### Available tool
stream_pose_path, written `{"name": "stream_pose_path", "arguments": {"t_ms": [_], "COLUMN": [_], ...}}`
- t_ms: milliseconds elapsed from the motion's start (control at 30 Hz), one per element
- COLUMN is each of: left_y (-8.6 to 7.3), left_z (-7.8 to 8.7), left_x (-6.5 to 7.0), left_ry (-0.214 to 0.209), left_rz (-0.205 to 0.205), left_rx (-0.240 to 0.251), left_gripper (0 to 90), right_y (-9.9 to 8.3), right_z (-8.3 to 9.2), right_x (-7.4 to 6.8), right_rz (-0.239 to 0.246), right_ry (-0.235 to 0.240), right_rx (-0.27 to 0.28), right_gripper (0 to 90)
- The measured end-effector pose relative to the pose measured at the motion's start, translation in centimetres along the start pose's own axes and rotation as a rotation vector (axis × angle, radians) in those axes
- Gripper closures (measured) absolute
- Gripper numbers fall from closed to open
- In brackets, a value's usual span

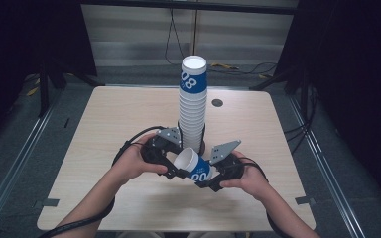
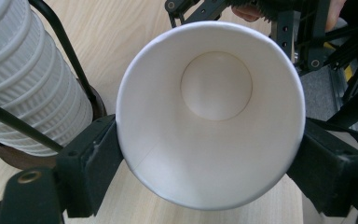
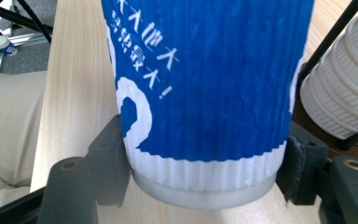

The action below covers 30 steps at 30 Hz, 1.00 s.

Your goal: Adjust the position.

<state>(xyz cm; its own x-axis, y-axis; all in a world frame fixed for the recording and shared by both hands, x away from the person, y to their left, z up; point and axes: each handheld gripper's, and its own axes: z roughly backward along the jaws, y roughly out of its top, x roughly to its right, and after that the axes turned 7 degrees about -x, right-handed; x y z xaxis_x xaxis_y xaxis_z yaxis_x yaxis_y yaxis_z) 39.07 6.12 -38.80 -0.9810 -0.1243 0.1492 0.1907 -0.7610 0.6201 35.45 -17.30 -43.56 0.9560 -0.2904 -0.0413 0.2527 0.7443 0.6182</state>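
Both grippers clamp one blue paper cup [image 1: 194, 166] at lower centre, in front of the cup stack [image 1: 192, 106].
Left gripper [image 1: 171, 166] jaws pinch the rim end, mouth open toward its camera; right gripper [image 1: 209, 179] jaws close on the base end. Cup lies tilted above the table [image 1: 104, 129], free of the stack. Judged: one cup is separated; placing or restacking it is left, tall stack in its wire holder [image 2: 65, 44] untouched.
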Motion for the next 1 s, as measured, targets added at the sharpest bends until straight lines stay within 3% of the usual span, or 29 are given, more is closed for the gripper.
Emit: {"name": "stream_pose_path", "arguments": {"t_ms": [733, 1000], "left_y": [0.8, 0.5], "left_z": [0.8, 1.3], "left_x": [0.5, 0.6], "left_ry": [0.035, 0.067], "left_rz": [-0.012, 0.010], "left_rx": [-0.074, -0.120], "left_gripper": [22.6, 22.8], "right_y": [0.1, -0.1], "right_z": [-0.8, -0.8], "right_x": [-0.2, -0.2], "right_rz": [-0.037, -0.103], "right_ry": [0.009, -0.001], "right_rx": [0.032, 0.041], "right_gripper": [29.8, 16.0]}}
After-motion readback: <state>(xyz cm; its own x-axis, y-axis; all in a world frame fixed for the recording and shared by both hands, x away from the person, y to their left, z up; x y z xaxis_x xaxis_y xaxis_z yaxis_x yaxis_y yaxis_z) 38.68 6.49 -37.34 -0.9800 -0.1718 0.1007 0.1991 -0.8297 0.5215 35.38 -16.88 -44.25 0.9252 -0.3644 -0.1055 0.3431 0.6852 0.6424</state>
